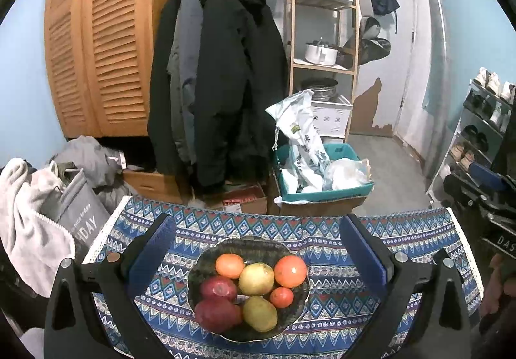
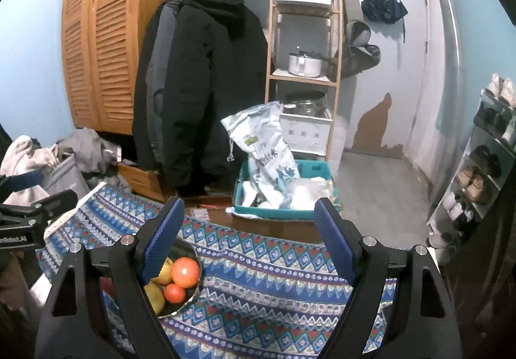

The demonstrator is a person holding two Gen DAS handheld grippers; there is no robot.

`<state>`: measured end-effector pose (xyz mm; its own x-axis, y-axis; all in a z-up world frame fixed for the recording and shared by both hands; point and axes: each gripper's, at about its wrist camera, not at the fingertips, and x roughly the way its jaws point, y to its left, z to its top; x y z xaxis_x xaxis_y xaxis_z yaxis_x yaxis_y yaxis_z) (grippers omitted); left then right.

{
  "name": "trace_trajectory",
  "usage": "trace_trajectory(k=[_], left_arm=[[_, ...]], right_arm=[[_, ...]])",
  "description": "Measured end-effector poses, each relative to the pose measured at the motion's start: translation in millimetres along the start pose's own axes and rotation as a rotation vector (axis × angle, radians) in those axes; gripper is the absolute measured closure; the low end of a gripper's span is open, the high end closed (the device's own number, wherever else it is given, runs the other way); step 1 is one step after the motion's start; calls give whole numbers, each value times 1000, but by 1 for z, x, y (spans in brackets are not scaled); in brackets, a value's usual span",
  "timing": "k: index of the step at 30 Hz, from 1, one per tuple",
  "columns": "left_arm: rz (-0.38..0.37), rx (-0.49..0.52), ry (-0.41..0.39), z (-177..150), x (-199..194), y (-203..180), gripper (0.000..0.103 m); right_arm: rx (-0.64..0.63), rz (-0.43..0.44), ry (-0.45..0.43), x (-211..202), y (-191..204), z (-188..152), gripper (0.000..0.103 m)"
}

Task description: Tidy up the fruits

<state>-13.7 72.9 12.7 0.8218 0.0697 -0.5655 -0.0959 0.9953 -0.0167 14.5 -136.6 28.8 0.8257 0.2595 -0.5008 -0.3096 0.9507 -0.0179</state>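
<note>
A dark bowl [image 1: 290, 315] sits on a blue patterned tablecloth [image 1: 403, 243] and holds several fruits: oranges [image 1: 290, 271], yellow-green pears [image 1: 256, 278] and dark red apples [image 1: 217, 314]. My left gripper [image 1: 258, 230] hangs above and in front of the bowl, wide open, with nothing between its blue pads [image 1: 151, 254]. In the right wrist view the bowl [image 2: 193, 289] lies at the lower left, partly hidden behind the left finger [image 2: 163, 239]. My right gripper [image 2: 250, 236] is open over bare cloth [image 2: 274, 278] to the right of the bowl, holding nothing.
Beyond the table's far edge stand a teal bin [image 1: 325, 193] with a white sack, cardboard boxes, hanging black coats [image 1: 225, 75] and a wooden shelf [image 1: 322, 36]. A laundry bag and clothes [image 1: 38, 207] lie left; a shoe rack [image 1: 477, 139] stands right. The other gripper's body [image 2: 29, 214] shows at left.
</note>
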Motion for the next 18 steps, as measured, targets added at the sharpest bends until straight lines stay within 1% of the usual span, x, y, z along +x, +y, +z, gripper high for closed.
trace_trajectory(k=[9, 18], left_arm=[[10, 26, -1, 0, 0, -11, 1], [10, 14, 2, 0, 1, -12, 1]], right_arm=[[17, -7, 6, 0, -9, -5, 21], [14, -19, 14, -1, -12, -7, 21]])
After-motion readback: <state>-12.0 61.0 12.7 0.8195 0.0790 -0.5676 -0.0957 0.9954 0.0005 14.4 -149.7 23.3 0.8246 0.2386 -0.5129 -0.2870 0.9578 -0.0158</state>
